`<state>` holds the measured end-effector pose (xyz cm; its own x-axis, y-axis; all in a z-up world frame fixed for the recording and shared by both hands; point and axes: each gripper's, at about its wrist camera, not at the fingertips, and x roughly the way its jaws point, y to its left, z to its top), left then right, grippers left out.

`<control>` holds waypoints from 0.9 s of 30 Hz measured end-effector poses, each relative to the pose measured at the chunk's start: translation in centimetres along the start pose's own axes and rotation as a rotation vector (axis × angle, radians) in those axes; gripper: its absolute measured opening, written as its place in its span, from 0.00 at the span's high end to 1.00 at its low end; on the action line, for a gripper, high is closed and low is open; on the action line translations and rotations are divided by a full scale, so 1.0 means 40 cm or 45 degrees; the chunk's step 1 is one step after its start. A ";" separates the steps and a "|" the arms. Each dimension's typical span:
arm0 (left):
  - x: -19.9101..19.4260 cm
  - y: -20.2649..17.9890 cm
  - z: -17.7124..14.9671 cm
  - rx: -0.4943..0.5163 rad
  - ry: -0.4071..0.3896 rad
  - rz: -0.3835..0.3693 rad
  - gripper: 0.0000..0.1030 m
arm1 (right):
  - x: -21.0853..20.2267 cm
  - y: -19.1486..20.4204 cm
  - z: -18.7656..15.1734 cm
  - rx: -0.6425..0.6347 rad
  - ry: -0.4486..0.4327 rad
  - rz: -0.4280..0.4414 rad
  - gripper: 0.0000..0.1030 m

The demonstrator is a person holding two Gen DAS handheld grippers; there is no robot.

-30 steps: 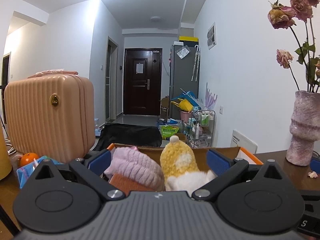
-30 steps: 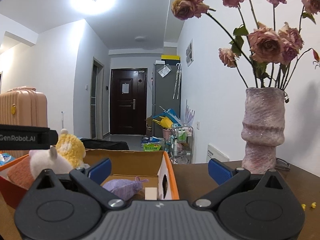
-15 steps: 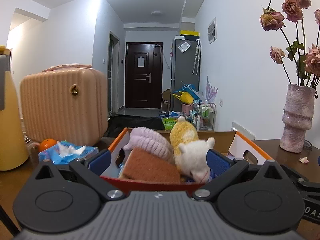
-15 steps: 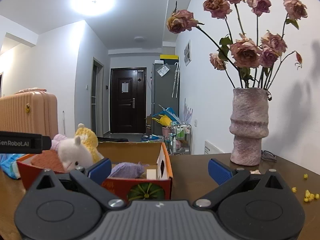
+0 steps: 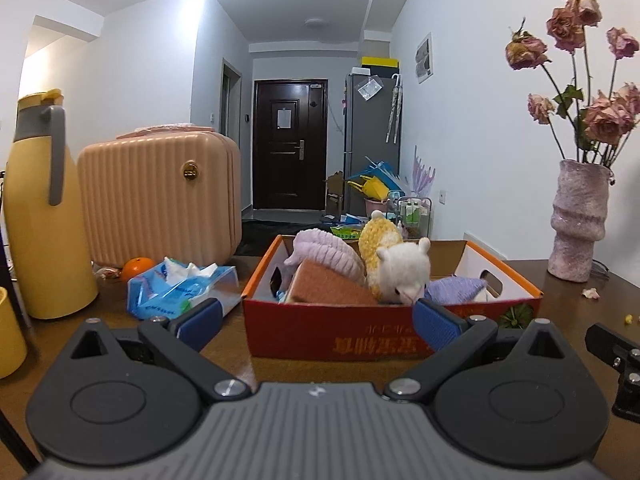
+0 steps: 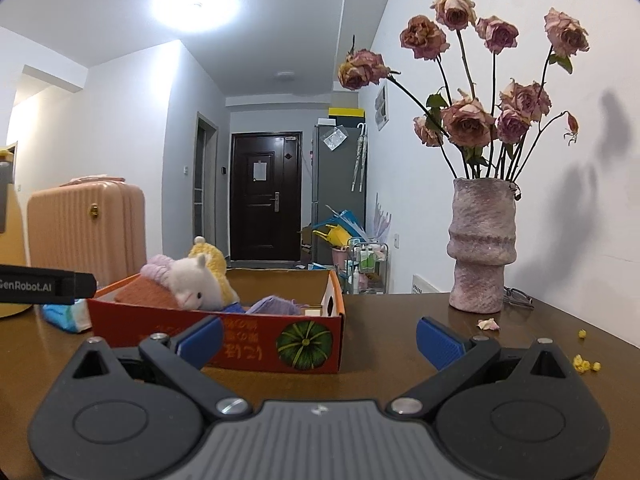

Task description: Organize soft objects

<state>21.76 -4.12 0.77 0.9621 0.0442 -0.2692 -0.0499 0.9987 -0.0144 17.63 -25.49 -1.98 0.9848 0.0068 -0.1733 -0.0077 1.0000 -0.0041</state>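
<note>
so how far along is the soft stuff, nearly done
Looks nearly done. The white plush, yellow knit toy, pink knit piece and purple knit piece all sit in the orange box. Nothing is in hand: left gripper and right gripper have open, empty jaws. No loose soft item shows on the table.

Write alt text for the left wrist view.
The open, empty left tool faces a red cardboard box packed with soft toys, a white plush alpaca on top. A tissue pack, pink suitcase and yellow jug stand left; a vase right.
</note>
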 end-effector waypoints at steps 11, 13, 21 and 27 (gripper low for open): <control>-0.156 0.028 -0.035 0.043 -0.014 -0.079 0.00 | -0.155 0.011 -0.008 -0.028 0.016 0.043 0.00; -0.184 0.031 -0.043 0.050 -0.019 -0.094 0.00 | -0.182 0.010 -0.011 -0.025 0.012 0.049 0.00; -0.289 0.037 -0.076 0.094 -0.046 -0.135 0.00 | -0.262 -0.010 -0.037 0.015 0.035 0.055 0.00; -0.343 0.034 -0.099 0.125 -0.071 -0.137 0.00 | -0.287 -0.028 -0.041 0.051 0.012 0.050 0.00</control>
<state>7.45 -3.47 0.62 0.9740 -0.0642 -0.2174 0.0778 0.9955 0.0546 6.05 -26.69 -1.59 0.9822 0.0465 -0.1820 -0.0394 0.9983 0.0426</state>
